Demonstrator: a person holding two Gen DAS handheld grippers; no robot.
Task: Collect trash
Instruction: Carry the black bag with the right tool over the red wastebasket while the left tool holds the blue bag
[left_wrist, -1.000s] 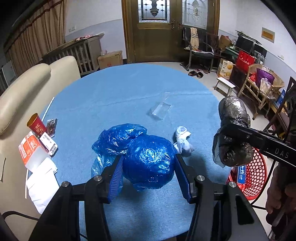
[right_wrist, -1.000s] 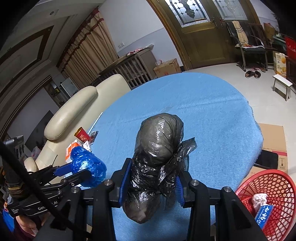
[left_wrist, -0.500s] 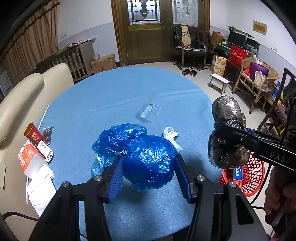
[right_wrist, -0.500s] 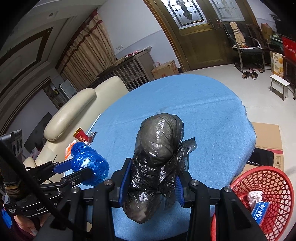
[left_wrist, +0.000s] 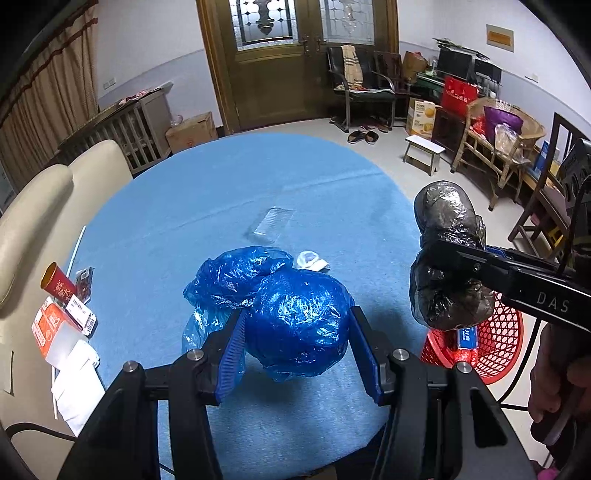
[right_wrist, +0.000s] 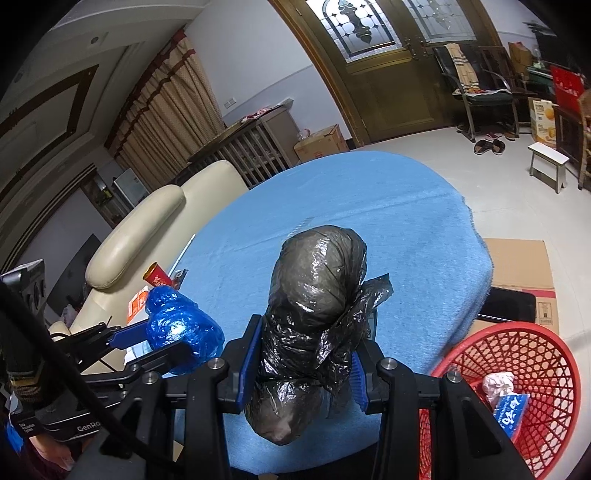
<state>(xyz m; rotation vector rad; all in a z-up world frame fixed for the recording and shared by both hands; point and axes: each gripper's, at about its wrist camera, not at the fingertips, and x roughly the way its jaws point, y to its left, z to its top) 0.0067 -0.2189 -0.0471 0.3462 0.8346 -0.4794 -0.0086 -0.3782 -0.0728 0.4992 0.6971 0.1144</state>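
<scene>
Left gripper (left_wrist: 297, 341) clamped on crumpled blue plastic bag bundle (left_wrist: 295, 325). Right gripper (right_wrist: 308, 363) clamped on knotted black plastic bag bundle (right_wrist: 314, 314), red mesh plastic basket (right_wrist: 517, 373) below-right of it.

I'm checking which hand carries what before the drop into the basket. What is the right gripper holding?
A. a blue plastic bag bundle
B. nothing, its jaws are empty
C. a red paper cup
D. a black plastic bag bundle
D: in the right wrist view the right gripper has its blue pads pressed on the black plastic bag bundle, while the blue plastic bag bundle sits in the left gripper.
</scene>
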